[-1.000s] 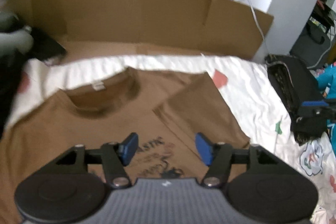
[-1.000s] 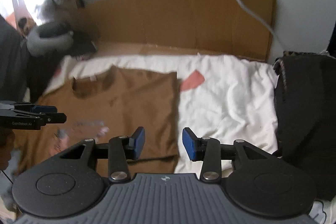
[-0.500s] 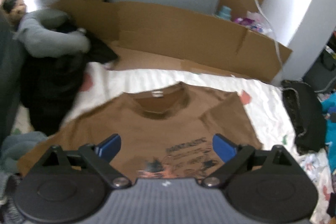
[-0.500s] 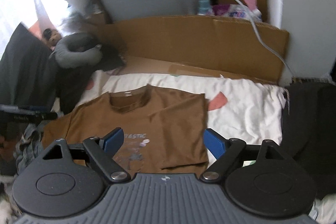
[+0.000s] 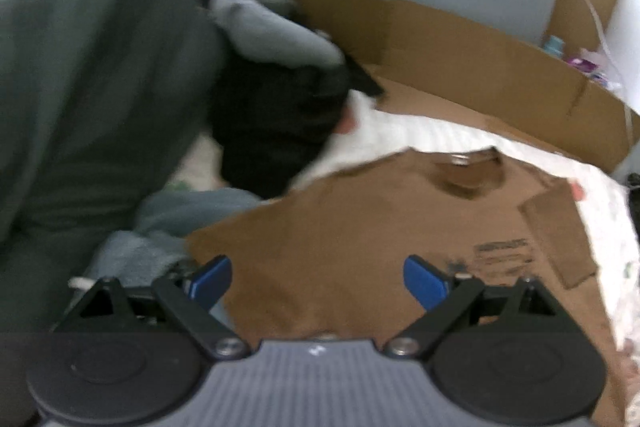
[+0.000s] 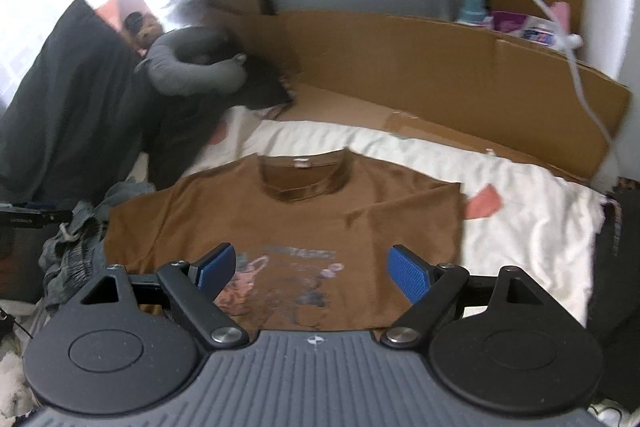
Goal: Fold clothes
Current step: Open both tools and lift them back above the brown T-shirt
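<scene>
**T-shirt flat on the sheet, both grippers empty**

T-shirt (image 6: 304, 211), brown with a printed chest, lies face up on a white sheet (image 6: 520, 227), its right sleeve folded inward. The left gripper (image 5: 318, 277) and the right gripper (image 6: 308, 273) hover above the T-shirt, jaws spread wide with nothing between them. Cardboard (image 6: 440, 75) stands behind the T-shirt; dark clothes (image 6: 72, 115) lie piled left of it.
</scene>
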Demonstrator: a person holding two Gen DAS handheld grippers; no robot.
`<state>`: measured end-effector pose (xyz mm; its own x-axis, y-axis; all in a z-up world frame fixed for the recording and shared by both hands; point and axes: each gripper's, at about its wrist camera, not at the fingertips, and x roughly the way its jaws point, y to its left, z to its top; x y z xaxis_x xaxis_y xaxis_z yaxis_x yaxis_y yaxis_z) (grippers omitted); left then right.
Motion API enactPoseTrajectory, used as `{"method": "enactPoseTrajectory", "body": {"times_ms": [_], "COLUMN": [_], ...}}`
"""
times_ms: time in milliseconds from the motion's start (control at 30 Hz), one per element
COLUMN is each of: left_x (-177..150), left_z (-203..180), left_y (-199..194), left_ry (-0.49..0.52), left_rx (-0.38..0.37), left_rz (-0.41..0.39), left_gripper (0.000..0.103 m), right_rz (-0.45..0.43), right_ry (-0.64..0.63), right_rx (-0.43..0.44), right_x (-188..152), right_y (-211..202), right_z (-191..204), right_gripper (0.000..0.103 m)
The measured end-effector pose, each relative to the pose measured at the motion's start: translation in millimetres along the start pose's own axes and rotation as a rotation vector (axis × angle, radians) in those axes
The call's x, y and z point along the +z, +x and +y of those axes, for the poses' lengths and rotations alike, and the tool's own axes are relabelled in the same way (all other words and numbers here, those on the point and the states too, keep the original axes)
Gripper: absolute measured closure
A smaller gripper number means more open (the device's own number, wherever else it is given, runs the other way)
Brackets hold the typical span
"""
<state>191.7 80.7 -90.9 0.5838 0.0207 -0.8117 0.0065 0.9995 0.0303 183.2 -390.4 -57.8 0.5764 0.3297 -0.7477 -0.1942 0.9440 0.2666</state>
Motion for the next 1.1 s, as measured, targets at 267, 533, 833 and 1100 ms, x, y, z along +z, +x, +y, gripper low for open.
{"method": "enactPoseTrajectory", "body": {"times_ms": [267, 533, 833, 1100], "left_x": [-17.2, -28.4, -69.3, -101.9], "left_z": [59.9, 76.3, 70.4, 80.1], "left_y": [-39.3, -76.6, -30.8, 20.3], "left_ry": [-0.093, -0.145, -0.285, -0.484], "left_rx": [0.069, 0.049, 0.016, -0.012], "left_rz": [0.039, 0.083, 0.085, 0.101], "left_gripper": [0.018, 0.017, 0.051, 0.066], "right_rz": [0.062, 0.082, 0.140, 0.101], "right_ry": [0.034, 0.021, -0.131, -0.199], "right_rx": [0.051, 0.111, 0.179, 0.257], "right_x": [6.9, 19.5, -26.5, -71.9], "right_y": [18.0, 31.7, 74.0, 103.1], "right_z": [48.0, 99.9, 160.9, 172.6], "right_gripper": [0.015, 0.015, 0.024, 0.024]}}
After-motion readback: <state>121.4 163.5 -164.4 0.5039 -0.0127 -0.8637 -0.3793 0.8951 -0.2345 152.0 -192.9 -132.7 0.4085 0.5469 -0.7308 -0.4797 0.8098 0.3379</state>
